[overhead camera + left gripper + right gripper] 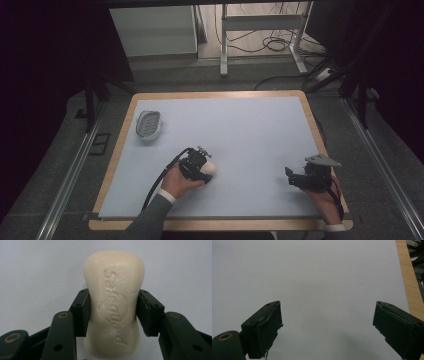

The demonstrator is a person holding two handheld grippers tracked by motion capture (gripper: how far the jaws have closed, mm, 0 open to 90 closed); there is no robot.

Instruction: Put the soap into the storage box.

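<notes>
Squeezing the cream soap bar by its narrow middle, the left tongs pressed both sides of it, low over the desk. The right tongs were wide apart, holding nothing. A soap dish sat far off.

Wide open across the pale tabletop between the left gripper and right gripper. Blocked far left by a white soap dish. No gap inside the left jaws, packed tight with the soap bar. Plenty of room between the right jaws, spread apart.
</notes>
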